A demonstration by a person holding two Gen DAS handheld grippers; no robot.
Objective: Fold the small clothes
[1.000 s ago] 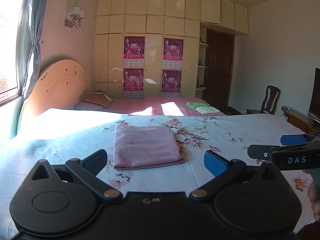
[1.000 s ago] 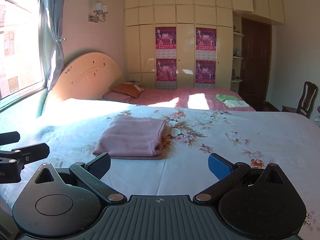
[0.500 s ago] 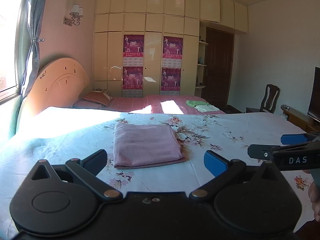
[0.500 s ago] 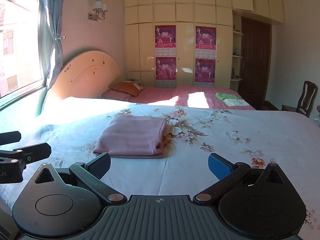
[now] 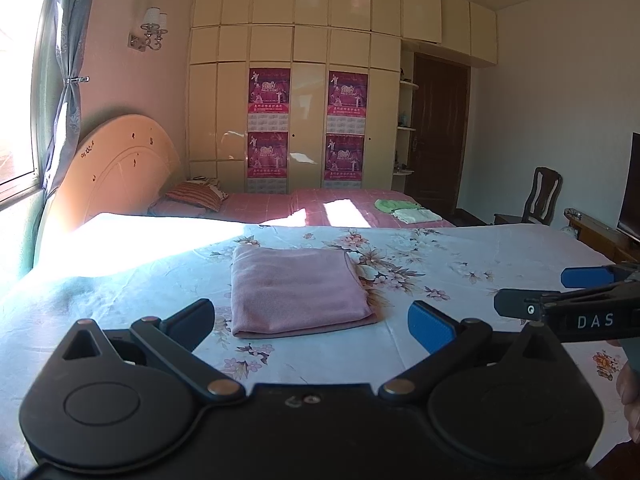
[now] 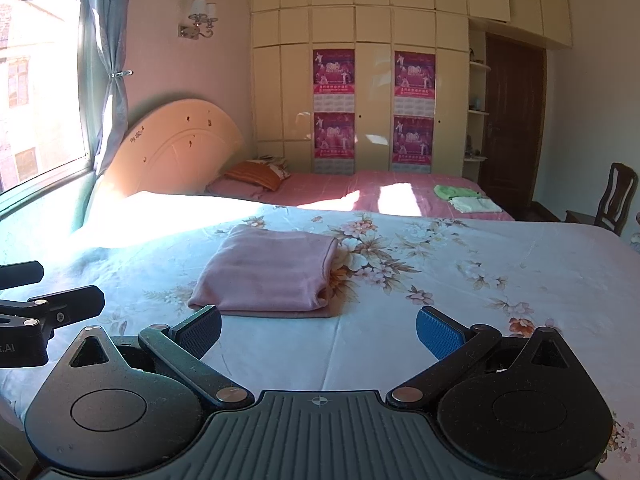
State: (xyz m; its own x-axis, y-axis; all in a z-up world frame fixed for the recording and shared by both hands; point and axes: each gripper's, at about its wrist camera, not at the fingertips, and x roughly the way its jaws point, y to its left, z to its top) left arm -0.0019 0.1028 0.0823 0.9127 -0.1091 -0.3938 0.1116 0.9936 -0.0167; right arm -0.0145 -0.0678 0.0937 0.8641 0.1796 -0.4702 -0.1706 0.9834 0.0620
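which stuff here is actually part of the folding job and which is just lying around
Part of the job:
- folded pink garment on the floral sheet
- left gripper, open
- right gripper, open

Just lying about:
- green and white folded clothes on the far pink bed
- striped pillow
- wooden chair
- wall posters

From my left gripper (image 5: 312,324), fingers spread wide and empty, I see bare floral bedsheet (image 5: 460,248) on every side of the folded pink cloth (image 5: 296,290), the one thing lying in front of me. My right gripper (image 6: 318,330), also spread and empty, has the cloth's near edge just beyond its fingertips, with open sheet to the right. Each gripper sits beside the other, apart, closing off that inner flank. The sunlit stretch toward the rounded wooden headboard (image 6: 176,148) lies free.
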